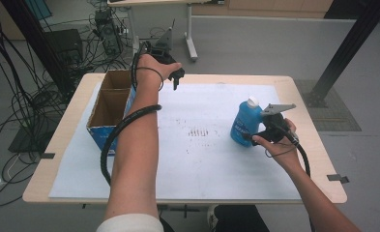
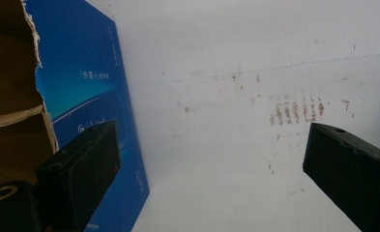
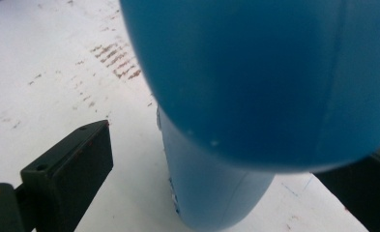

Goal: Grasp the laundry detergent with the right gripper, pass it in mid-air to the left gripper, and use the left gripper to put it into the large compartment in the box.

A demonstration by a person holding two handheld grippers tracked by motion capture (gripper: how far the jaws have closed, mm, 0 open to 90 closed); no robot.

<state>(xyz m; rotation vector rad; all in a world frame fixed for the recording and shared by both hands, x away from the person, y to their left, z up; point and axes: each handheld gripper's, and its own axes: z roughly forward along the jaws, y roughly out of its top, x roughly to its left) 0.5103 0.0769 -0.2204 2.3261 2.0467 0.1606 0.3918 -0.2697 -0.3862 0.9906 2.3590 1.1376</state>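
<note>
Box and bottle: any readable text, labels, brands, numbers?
Nothing reads cleanly.
Box: white print on the blue side in the left gripper view, apparently a short line of characters, too blurred to quote.
Bottle: white lettering on its label in the high view, too small to read.

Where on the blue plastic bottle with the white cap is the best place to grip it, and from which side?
Grip the blue plastic bottle with the white cap across its lower body, coming level from its right, where the right gripper stands. It stands upright, and the body looks narrower there than the bulging shoulder, so open jaws should span it.
</note>
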